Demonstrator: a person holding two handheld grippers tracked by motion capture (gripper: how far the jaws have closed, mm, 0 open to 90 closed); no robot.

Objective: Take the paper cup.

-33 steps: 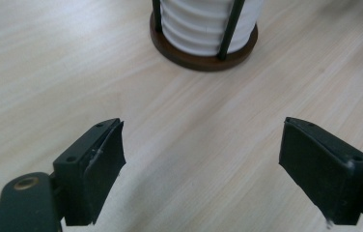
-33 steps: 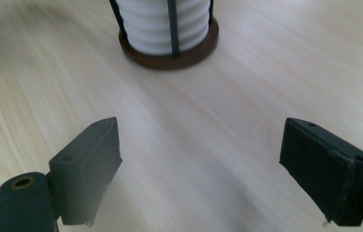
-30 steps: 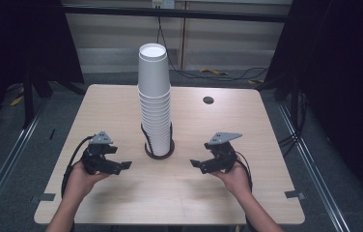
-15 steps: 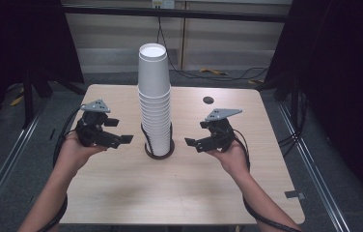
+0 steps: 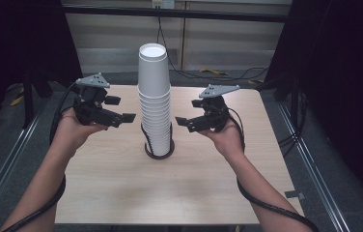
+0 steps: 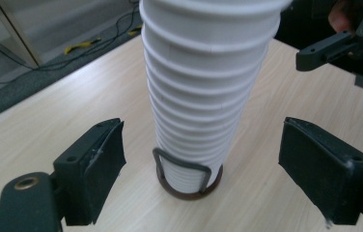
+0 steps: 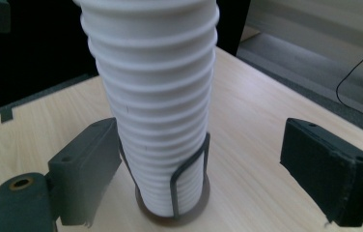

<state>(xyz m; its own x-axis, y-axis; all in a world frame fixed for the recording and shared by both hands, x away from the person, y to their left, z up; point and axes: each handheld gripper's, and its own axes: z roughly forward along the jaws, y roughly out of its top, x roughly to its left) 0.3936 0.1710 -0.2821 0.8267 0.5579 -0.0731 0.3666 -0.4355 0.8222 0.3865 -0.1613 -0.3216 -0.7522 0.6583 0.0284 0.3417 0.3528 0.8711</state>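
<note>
Both grippers open, flanking cup stack

Overhead: tall stack of white cups [image 5: 154, 101] upright in a dark wire holder [image 5: 159, 148] at mid-table [image 5: 121, 193]. Left gripper [image 5: 117, 109] held up left of stack, jaws apart, gripping nothing. Right gripper [image 5: 189, 115] held up right of stack, jaws apart, also gripping nothing. Neither touching cups.

Left gripper view: stack [image 6: 208, 92] centred between wide-spread jaws, holder [image 6: 189, 179] at base, other gripper at far right.

Right gripper view: stack [image 7: 155, 96] between spread jaws, nearer the left jaw; holder [image 7: 189, 169] around base.

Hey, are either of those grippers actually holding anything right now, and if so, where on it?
Nothing is held. The left gripper and right gripper are both open, one on each side of the cup stack, apart from it.
</note>
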